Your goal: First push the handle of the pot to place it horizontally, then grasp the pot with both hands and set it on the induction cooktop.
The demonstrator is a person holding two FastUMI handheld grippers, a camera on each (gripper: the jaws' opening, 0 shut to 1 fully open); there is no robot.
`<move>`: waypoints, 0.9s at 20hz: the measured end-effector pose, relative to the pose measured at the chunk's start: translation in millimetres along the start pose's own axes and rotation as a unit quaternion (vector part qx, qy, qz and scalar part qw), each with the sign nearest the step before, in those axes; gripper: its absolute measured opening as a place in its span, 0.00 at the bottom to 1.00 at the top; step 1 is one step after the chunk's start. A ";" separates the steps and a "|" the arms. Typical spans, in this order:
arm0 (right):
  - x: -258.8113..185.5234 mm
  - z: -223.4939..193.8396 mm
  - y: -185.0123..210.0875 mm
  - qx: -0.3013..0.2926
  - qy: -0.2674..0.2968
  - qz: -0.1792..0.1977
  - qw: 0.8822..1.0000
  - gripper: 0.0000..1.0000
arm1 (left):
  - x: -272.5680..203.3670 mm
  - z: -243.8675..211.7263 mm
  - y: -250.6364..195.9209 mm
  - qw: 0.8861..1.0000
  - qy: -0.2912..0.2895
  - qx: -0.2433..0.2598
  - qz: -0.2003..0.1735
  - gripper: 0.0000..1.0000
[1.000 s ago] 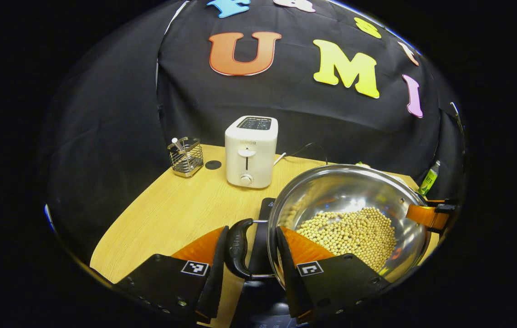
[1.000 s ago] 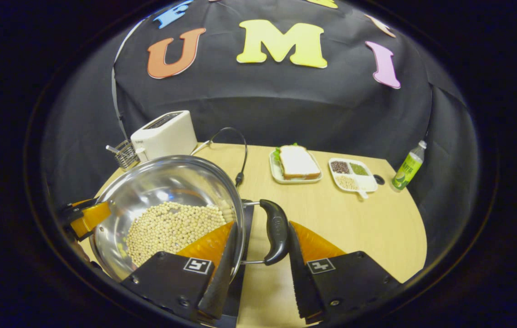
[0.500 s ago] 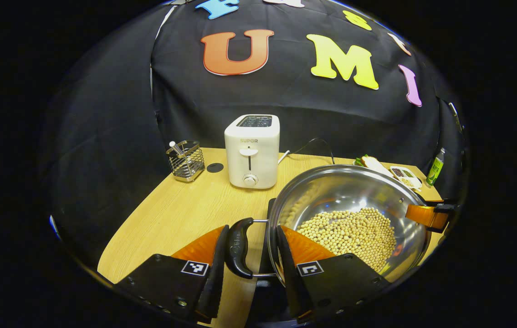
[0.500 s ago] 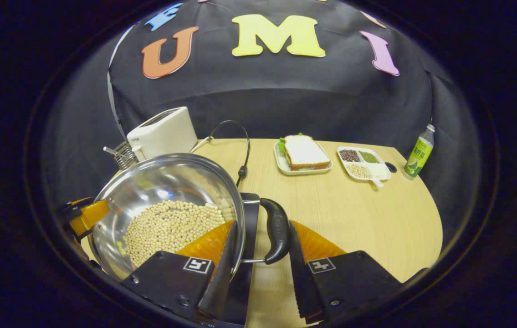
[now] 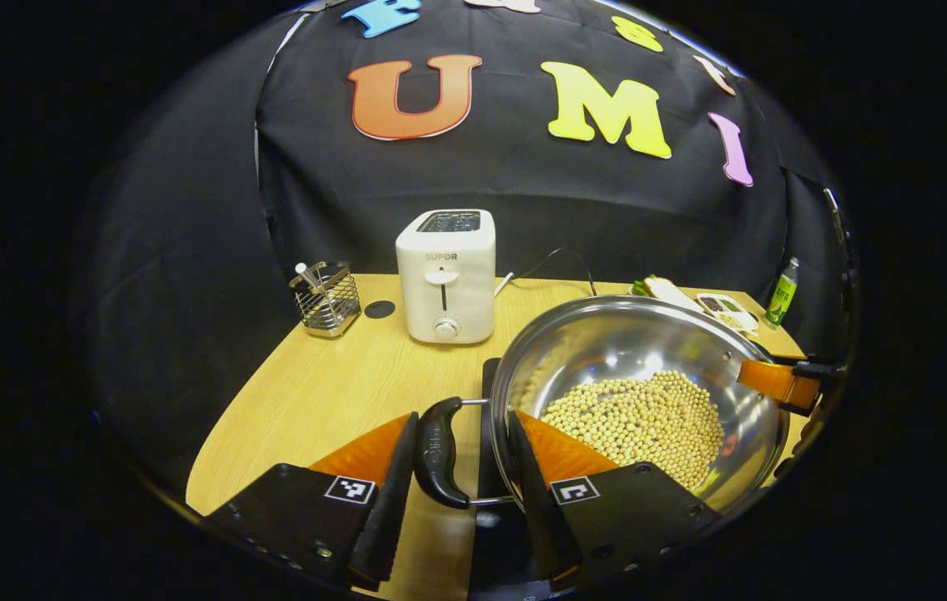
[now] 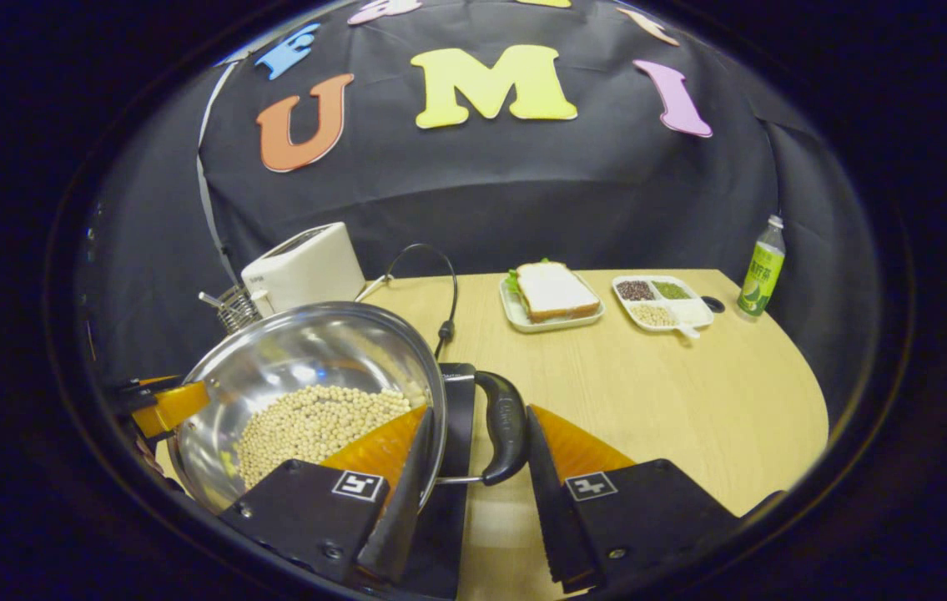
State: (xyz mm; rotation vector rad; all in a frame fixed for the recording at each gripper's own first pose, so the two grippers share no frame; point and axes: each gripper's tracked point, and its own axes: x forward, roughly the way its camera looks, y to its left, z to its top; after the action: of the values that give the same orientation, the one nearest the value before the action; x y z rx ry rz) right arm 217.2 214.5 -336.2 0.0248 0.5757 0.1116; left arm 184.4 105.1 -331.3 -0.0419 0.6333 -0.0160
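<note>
A steel pot (image 5: 632,346) holding pale beans hangs between my two grippers, over the black induction cooktop (image 5: 487,392). My left gripper (image 5: 463,416) is shut on the pot's black handle (image 5: 438,451), one finger outside the handle and the other inside the rim. In the right gripper view the pot (image 6: 306,351) is at lower left, with my right gripper (image 6: 480,411) shut the same way on the opposite handle (image 6: 506,426). An edge of the cooktop (image 6: 458,401) shows under the rim. Each view shows the other gripper at the pot's far side.
A white toaster (image 5: 445,274) and a wire utensil holder (image 5: 324,298) stand at the table's back left. Its cable (image 6: 444,321) lies behind the pot. A sandwich plate (image 6: 552,294), a divided snack dish (image 6: 663,300) and a green bottle (image 6: 759,269) sit at the back right.
Both grippers have kept their hold on the handles while moving the pot a little. The toaster has slid left in the left gripper view, and more tabletop shows in the right gripper view.
</note>
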 end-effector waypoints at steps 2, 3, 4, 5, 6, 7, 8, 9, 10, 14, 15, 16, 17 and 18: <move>-7.2 1.0 -1.6 0.010 -0.013 0.001 1.000 0.69 | -2.1 1.9 4.6 1.000 -0.006 0.005 0.003 0.63; -11.7 4.9 -0.8 0.008 -0.025 0.004 1.000 0.67 | -4.8 6.3 6.3 1.000 -0.018 0.013 0.001 0.76; -16.4 10.2 1.0 0.002 -0.036 0.008 0.999 0.68 | -9.3 14.5 6.9 0.999 -0.035 0.015 0.000 0.73; -23.1 14.5 0.4 -0.005 -0.047 0.008 0.999 0.69 | -13.5 19.6 9.2 0.999 -0.043 0.009 0.001 0.79; -30.0 21.4 0.7 -0.010 -0.059 0.008 0.998 0.75 | -19.6 24.1 12.2 0.999 -0.053 0.001 0.005 0.82; -37.0 24.4 1.3 -0.014 -0.068 0.008 0.998 0.77 | -24.7 28.8 14.3 0.998 -0.063 -0.006 0.007 0.88; -44.4 26.0 3.0 -0.016 -0.072 0.009 0.997 0.82 | -30.4 30.5 14.8 0.997 -0.070 -0.011 0.007 0.89; -52.1 27.4 6.3 -0.017 -0.077 0.015 0.997 0.87 | -37.0 30.2 13.1 0.997 -0.073 -0.016 0.005 0.90; -60.6 27.0 8.5 -0.019 -0.080 0.019 0.996 0.94 | -44.2 28.8 11.9 0.997 -0.076 -0.017 0.004 0.91; -93.7 24.4 10.5 -0.029 -0.098 0.019 0.995 0.93 | -81.2 34.6 9.7 0.994 -0.108 0.001 0.021 0.93; -103.6 23.3 11.3 -0.030 -0.102 0.019 0.994 0.92 | -90.3 35.9 6.5 0.993 -0.117 0.002 0.020 0.94; -113.9 23.6 13.1 -0.031 -0.109 0.021 0.993 0.92 | -99.3 35.7 1.2 0.992 -0.123 0.004 0.016 0.94; -124.9 23.7 14.6 -0.033 -0.116 0.023 0.992 0.94 | -109.4 35.8 -4.6 0.992 -0.127 0.006 0.014 0.93; -137.6 24.2 16.6 -0.039 -0.123 0.029 0.991 0.94 | -121.1 37.1 -7.6 0.991 -0.134 0.012 0.014 0.94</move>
State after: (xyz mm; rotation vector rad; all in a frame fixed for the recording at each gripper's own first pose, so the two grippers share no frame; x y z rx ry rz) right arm 114.1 215.7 -240.5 -0.0200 0.3242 0.1837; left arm 108.7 102.2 -229.5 -0.0103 0.3641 0.0097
